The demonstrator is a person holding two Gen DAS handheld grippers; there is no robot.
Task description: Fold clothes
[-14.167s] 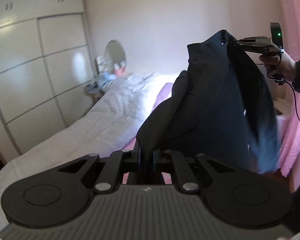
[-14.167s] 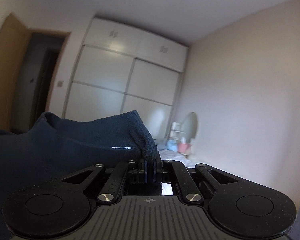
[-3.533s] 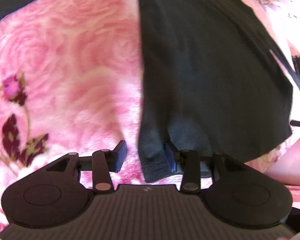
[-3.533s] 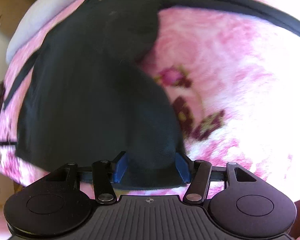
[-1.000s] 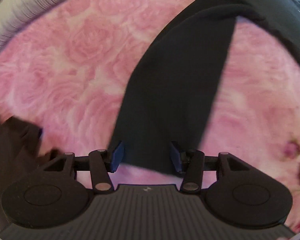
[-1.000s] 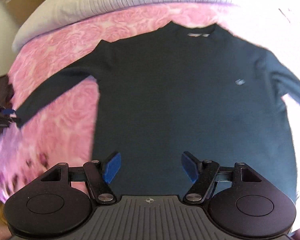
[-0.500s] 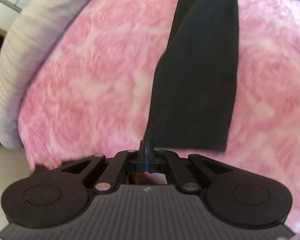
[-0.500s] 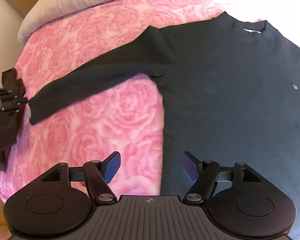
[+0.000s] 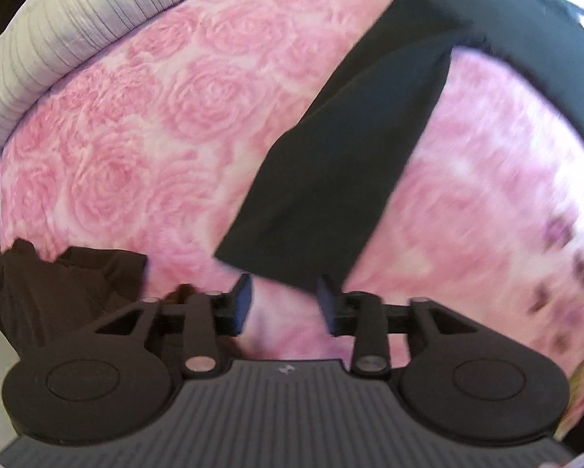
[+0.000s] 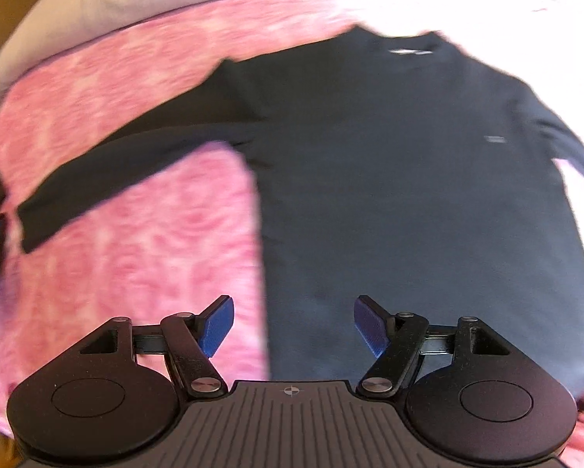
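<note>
Left wrist view: the black long-sleeved shirt [image 9: 354, 156] lies flat on the pink rose blanket [image 9: 144, 124]. One sleeve runs down from the shirt, and its cuff stops just above the left gripper [image 9: 284, 300]. The jaws are opening with nothing between them. Half a second ago they were pinched tight by this cuff. A dark brown cloth [image 9: 58, 284] sits left of the sleeve.

Right wrist view: the shirt [image 10: 428, 179] is spread out, both sleeves wide, neck at the far end. The right gripper [image 10: 292, 327] hangs over the shirt's near edge, jaws opening and holding nothing. Fourteen seconds ago both grippers held the shirt up in the air.

So the laying out looks done. No fold is made yet.
</note>
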